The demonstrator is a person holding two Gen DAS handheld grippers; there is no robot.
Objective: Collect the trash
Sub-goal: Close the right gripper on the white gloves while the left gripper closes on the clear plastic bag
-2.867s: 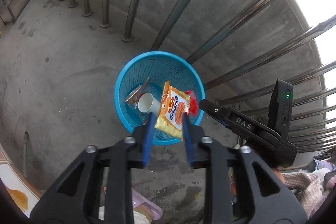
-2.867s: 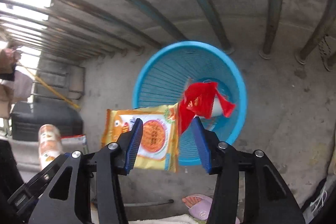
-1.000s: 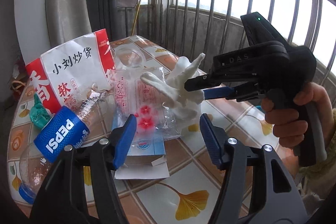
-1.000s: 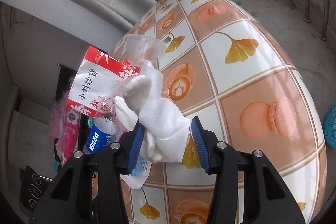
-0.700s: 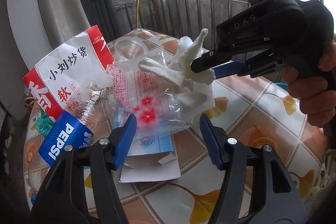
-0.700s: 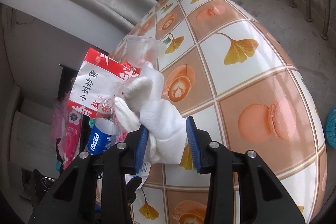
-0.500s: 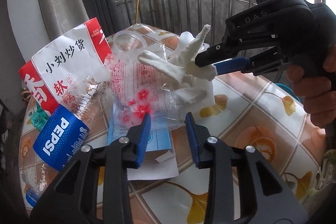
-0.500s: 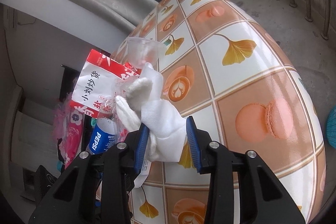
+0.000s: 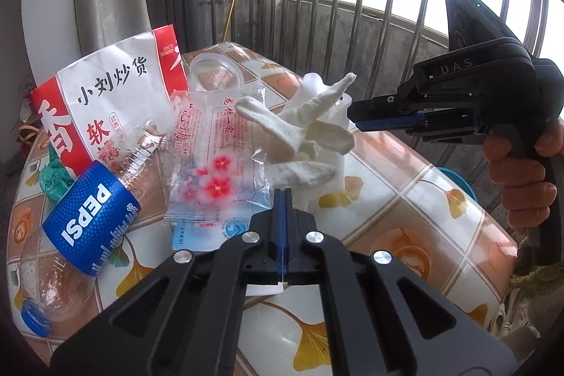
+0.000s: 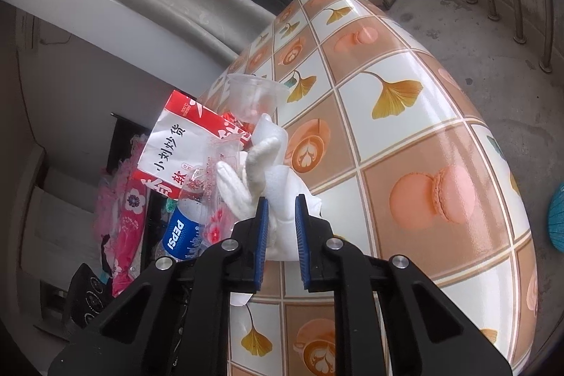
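Blue-padded left gripper (image 9: 282, 196) fully closed, pinching the edge of the clear flower-print plastic bag (image 9: 218, 164) on the tiled table (image 9: 405, 217). Right gripper (image 10: 282, 217), jaws closing, pads squeezing the white cotton glove (image 10: 261, 161) just beyond. Crushed Pepsi bottle (image 9: 88, 217) lies left of the bag; red-and-white snack bag (image 9: 112, 94) and clear plastic cup (image 9: 215, 73) behind.

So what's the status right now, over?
Left gripper shut on the clear flowered wrapper. Right gripper closing on the white glove. Pepsi bottle, red-white bag, plastic cup crowd alongside.
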